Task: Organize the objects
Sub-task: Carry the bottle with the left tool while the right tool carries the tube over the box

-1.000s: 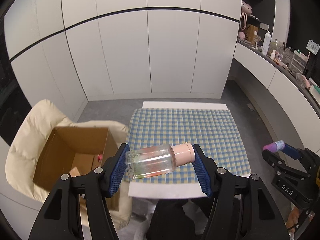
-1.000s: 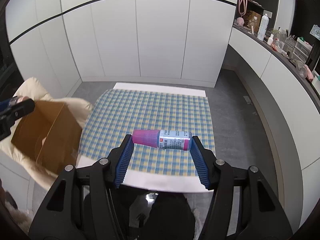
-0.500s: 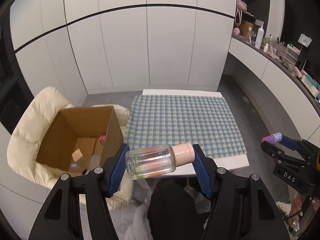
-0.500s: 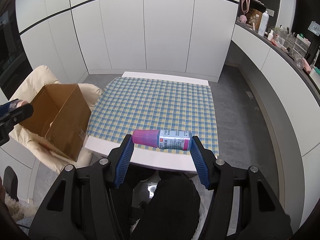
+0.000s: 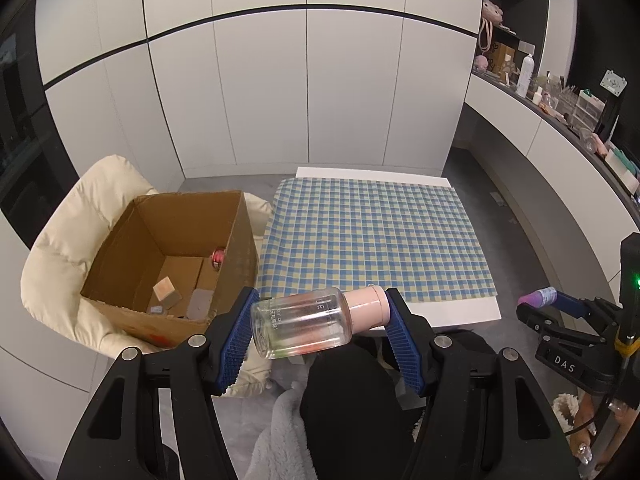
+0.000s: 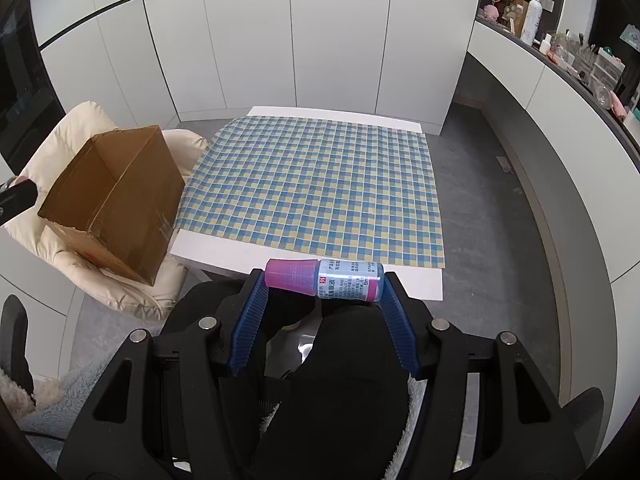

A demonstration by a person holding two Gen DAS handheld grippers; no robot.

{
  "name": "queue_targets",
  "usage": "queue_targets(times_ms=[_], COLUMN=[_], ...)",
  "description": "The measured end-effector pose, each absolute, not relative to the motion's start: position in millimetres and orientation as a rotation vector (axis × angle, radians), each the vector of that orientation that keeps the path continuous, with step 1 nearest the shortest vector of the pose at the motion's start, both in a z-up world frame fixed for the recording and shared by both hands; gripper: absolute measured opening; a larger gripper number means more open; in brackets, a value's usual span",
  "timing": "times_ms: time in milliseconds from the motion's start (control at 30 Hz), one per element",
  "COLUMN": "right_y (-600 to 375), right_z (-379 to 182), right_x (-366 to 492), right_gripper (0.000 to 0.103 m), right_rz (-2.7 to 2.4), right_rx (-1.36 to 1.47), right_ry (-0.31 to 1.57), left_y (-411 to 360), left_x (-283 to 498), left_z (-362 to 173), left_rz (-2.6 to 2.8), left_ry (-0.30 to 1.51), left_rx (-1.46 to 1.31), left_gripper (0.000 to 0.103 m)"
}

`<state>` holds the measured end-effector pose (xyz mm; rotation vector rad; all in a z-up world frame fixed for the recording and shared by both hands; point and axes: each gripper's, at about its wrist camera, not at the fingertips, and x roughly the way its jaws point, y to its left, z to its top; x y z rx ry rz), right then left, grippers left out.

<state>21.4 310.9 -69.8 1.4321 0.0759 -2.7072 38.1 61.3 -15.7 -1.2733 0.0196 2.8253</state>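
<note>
Where the left wrist view looks down past its own blue pads, the left gripper (image 5: 320,330) is clamped on a clear bottle (image 5: 302,328) with a pale pink cap, held sideways end to end: the base presses the left pad and the cap presses the right pad. The bottle hangs in the air in front of the near edge of the table (image 5: 460,314), which is covered by a blue and yellow checked cloth (image 5: 372,240). To the left, an open cardboard box (image 5: 168,264) sits on a cream padded chair (image 5: 68,256); inside it lie a small pale block (image 5: 164,290), a grey piece and something pink near the far corner, too small to name. At the right edge the right gripper (image 5: 560,304) shows from the side with a pink-ended bottle at its tip, and a hand (image 5: 592,432) shows below it. A dark-clothed lap fills the bottom centre.

In the right wrist view, the right gripper (image 6: 322,304) grips a small bottle (image 6: 324,280) with a pink cap and a blue printed label, lying crosswise, cap against the left pad and base against the right. It sits just in front of the table's near white edge (image 6: 224,258), above the lap. The box (image 6: 116,204) stands on the chair (image 6: 72,140) to the left, its brown side facing the camera. A shelf along the right wall carries bottles and small containers (image 6: 532,16).
</note>
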Motion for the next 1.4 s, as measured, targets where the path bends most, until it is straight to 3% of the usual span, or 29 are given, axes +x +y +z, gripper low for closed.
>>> queue_targets(times_ms=[733,1400], right_y=[299.3,171.4], right_z=[-75.6,-70.9], right_x=[10.2,-14.3], right_gripper=[0.06,0.06], right_rz=[-2.699,-2.502], right_rx=[1.428,1.244], right_ry=[0.09,0.271], left_y=[33.4,-74.8], left_x=[25.9,74.4], left_z=[-23.6,-17.3], left_rz=[2.865,3.119], left_ry=[-0.044,-0.251], left_rx=[-1.337,-1.408], left_gripper=[0.063,0.063])
